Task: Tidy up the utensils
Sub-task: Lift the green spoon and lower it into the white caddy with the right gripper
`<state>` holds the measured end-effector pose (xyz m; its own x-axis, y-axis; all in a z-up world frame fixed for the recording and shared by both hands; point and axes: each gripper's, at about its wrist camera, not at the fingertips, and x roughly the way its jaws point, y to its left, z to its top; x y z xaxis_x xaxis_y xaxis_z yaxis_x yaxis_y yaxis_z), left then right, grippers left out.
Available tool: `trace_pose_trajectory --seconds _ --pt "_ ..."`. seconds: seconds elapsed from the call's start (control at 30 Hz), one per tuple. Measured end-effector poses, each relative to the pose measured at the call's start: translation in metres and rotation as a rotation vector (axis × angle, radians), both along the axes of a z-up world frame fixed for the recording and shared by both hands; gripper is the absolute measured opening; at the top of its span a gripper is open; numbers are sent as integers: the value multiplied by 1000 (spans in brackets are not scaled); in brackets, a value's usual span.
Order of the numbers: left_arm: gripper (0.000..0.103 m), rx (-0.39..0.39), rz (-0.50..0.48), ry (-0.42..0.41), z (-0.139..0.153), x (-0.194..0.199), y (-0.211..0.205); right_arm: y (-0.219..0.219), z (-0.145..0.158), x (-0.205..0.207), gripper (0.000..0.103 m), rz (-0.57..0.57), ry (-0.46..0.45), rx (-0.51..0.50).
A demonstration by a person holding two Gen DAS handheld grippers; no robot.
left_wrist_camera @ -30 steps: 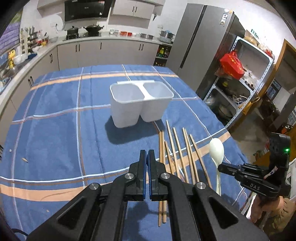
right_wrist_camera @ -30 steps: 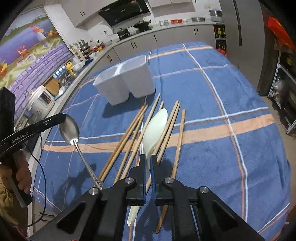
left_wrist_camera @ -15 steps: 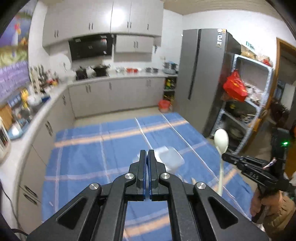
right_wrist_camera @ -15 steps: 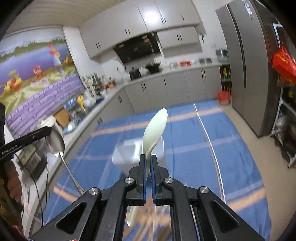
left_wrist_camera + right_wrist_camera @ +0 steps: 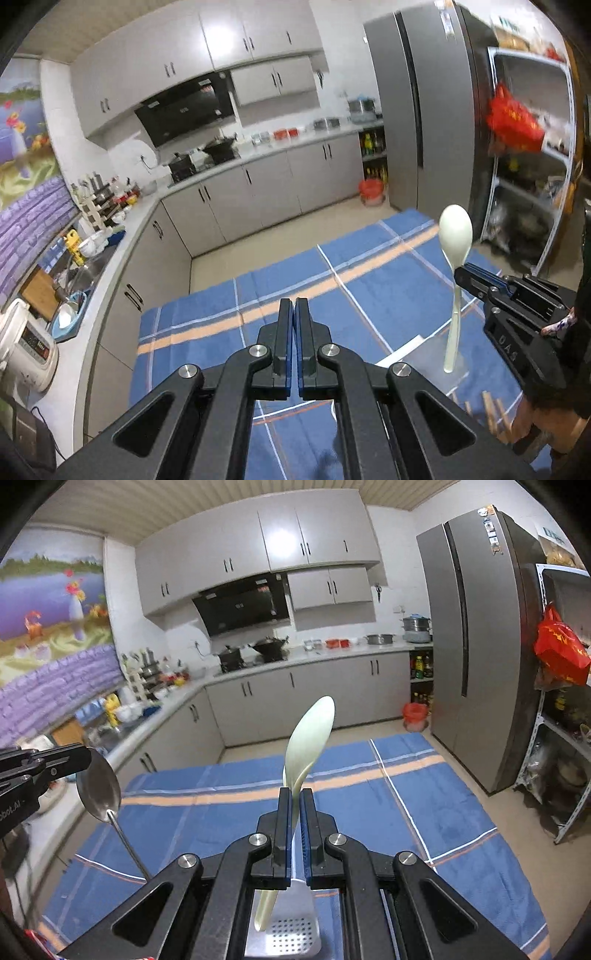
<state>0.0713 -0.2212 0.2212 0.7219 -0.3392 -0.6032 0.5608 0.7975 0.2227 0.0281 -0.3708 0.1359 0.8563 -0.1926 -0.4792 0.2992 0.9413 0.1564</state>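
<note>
A pale, cream-white plastic spoon is pinched between the fingers of the right gripper, gripped at the neck where the oval bowl narrows into the handle. The bowl is held uppermost and tilted slightly to the right, while the slender handle hangs down below the fingers, its tip seen above a white container with a perforated floor. In the left wrist view the same spoon is seen upright against the room, smooth and matt, its handle end poised over the white container, only a rim and a wall of which are visible there. A metal spoon with a shiny, rounded bowl and a thin straight handle is held by the left gripper, clamped at the top of the bowl so that the handle slants downward to the right. In its own view the left gripper is seen with its fingers pressed together, the metal spoon not being visible there. Wooden chopsticks lie on the blue plaid tablecloth beside the container.
</note>
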Motion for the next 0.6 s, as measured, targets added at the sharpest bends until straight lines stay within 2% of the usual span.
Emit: trace_pose_trajectory --seconds 0.13,0.23,0.43,0.6 --pt "2 7 -9 82 -31 14 -8 -3 -28 5 5 -3 63 0" --pt "2 8 -3 107 -44 17 -8 -1 -39 1 5 -3 80 -5" --pt "2 -27 15 165 -54 19 -2 11 -49 -14 5 23 96 -31" --pt "3 -42 28 151 -48 10 3 21 -58 -16 5 53 130 -52"
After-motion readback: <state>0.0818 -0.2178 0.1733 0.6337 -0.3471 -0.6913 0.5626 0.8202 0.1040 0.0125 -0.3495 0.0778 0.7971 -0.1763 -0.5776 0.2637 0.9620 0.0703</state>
